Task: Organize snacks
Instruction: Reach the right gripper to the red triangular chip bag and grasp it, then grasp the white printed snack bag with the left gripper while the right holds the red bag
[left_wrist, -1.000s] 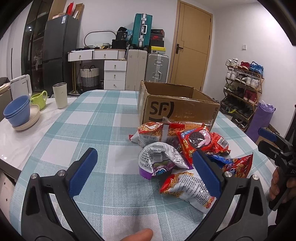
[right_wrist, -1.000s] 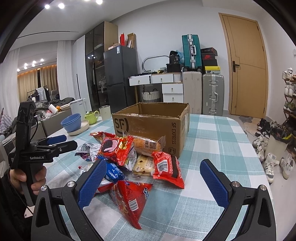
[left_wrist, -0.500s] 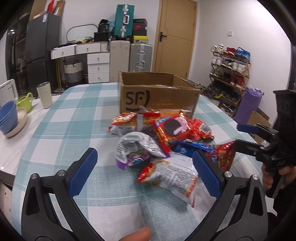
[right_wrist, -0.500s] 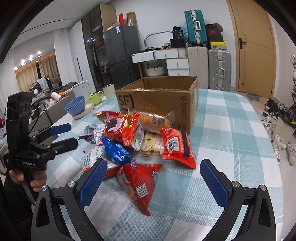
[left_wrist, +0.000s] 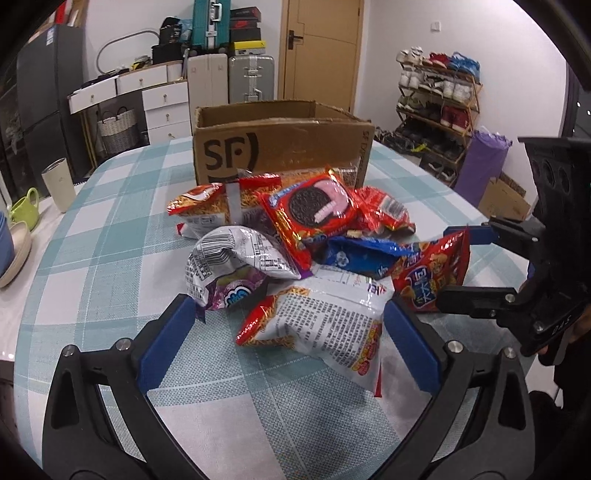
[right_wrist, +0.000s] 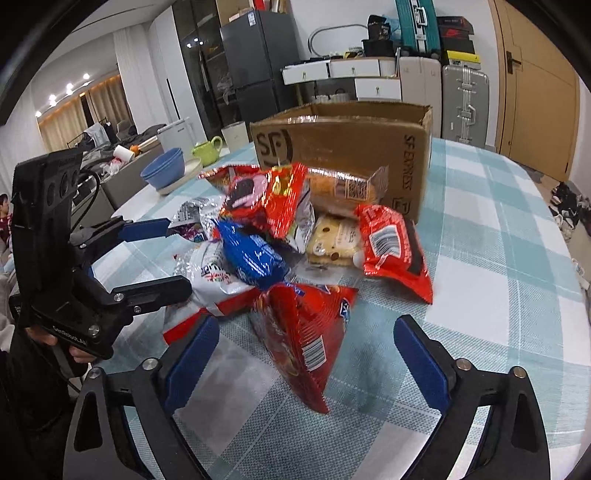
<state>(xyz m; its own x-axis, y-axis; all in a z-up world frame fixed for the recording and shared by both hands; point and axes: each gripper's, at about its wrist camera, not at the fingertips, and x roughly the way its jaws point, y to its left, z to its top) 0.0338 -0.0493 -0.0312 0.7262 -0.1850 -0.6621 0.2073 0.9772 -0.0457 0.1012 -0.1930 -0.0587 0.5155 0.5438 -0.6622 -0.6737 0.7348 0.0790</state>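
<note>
The snacks (left_wrist: 295, 251) lie heaped on the checked cloth (left_wrist: 110, 236) just in front of the box (left_wrist: 280, 144), a brown cardboard carton open at the top and printed "SF" on one face, "SF EXPRESS" (right_wrist: 409, 162) on the side. All the packets are crinkled glossy foil. A red cookie pack (left_wrist: 314, 210) showing a dark sandwich biscuit leans on top nearest the box; a silver-and-purple bag (left_wrist: 236, 266) with a barcode sits on the side farthest from the right gripper; a blue packet (left_wrist: 362, 254) lies mid-heap. A white noodle bag (left_wrist: 321, 328) covered in small print lies farthest from the box, between the spread blue pads of the left gripper (left_wrist: 288, 339). A red chip bag (right_wrist: 303, 332) stands peaked between the right gripper (right_wrist: 306, 354) pads, also spread wide. Neither tool touches a packet. A green cup (left_wrist: 24, 206) and beige tumbler (left_wrist: 59, 184) stand well apart from the box.
</note>
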